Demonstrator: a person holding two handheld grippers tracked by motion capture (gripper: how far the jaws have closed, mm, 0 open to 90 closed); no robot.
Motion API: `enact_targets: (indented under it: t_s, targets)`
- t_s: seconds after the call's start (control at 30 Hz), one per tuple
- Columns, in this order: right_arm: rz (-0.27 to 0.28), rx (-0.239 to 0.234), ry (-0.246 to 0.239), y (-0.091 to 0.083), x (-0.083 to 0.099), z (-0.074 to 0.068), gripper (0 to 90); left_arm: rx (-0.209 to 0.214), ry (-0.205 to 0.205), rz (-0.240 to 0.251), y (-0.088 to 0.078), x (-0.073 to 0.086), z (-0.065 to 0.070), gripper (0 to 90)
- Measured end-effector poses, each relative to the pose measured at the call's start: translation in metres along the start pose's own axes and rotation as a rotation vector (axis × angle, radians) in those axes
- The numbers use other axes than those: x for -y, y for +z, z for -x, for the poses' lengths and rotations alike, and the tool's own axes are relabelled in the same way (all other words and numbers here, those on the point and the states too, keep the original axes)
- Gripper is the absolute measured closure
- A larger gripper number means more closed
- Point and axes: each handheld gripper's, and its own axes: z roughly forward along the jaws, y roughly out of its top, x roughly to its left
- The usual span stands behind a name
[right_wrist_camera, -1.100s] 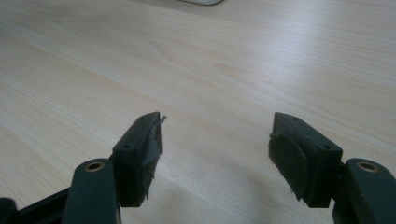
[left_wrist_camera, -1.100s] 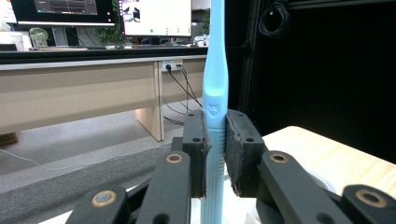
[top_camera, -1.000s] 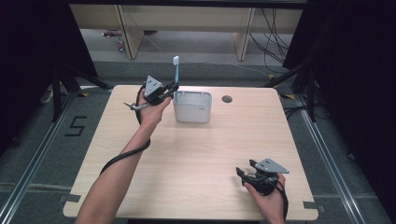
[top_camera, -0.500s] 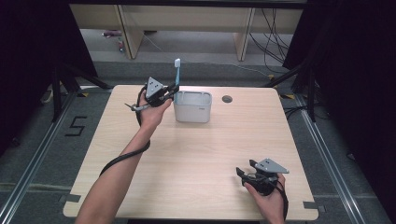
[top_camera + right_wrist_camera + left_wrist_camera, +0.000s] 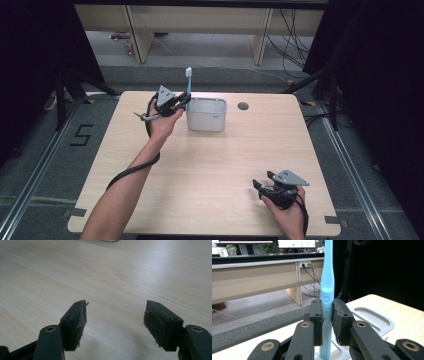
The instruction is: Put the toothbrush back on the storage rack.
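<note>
My left gripper [image 5: 327,315] is clamped on a light blue toothbrush [image 5: 327,287], both pads pressed flat against the handle just where it widens below the neck. The brush stands upright between my jaws, its lower, ribbed end reaching down past them toward a white holder [image 5: 372,318] with long oval slots in its top (I cannot tell whether the tip touches it). From the high view, my left gripper [image 5: 184,101] sits at the far left part of the table [image 5: 210,165], just beside the left wall of the white box-shaped holder [image 5: 206,115], and the toothbrush [image 5: 188,80] rises above it with its bristled head at the top.

My right gripper [image 5: 115,322] has its jaws spread wide apart, nothing between them, just bare pale wood beneath. One pad [image 5: 80,322] has a frayed corner at its tip. In the high view my right gripper [image 5: 261,185] rests low at the near right corner of the table, well apart from the holder. A small dark round hole [image 5: 243,106] lies in the tabletop to the right of the holder.
</note>
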Motion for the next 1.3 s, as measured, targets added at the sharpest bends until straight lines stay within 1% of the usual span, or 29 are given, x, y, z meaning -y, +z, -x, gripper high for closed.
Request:
enact_targets:
  t_s: [0.37, 0.53, 0.6, 0.67, 0.7, 0.93, 0.97, 1.3]
  targets:
    - [-0.007, -0.003, -0.001, 0.000, 0.000, 0.000, 34.8, -0.008, -0.014, -0.030, -0.001, 0.005, 0.000, 78.2]
    - [-0.008, -0.003, -0.001, 0.000, 0.000, 0.000, 34.8, -0.011, -0.014, -0.050, -0.001, 0.007, 0.000, 78.2]
    - [-0.008, -0.003, -0.001, 0.000, 0.000, 0.000, 34.8, -0.012, -0.021, -0.056, 0.000, 0.008, 0.000, 78.1]
    - [-0.008, -0.003, -0.002, 0.000, 0.000, 0.000, 34.8, -0.014, -0.018, -0.061, 0.000, 0.008, 0.000, 78.1]
    - [-0.021, -0.010, 0.033, 0.000, 0.000, -0.002, 34.8, -0.016, -0.017, -0.064, 0.000, 0.008, 0.000, 78.1]
    - [-0.021, -0.010, 0.030, 0.000, 0.000, -0.002, 34.8, -0.024, -0.021, -0.085, 0.000, 0.010, 0.001, 78.1]
    - [-0.021, -0.010, 0.029, 0.000, 0.000, -0.002, 34.8, -0.025, -0.027, -0.086, 0.000, 0.010, 0.001, 78.1]
    - [-0.022, -0.011, 0.031, 0.000, 0.000, -0.003, 34.8, -0.027, -0.028, -0.114, 0.002, 0.014, 0.002, 78.1]
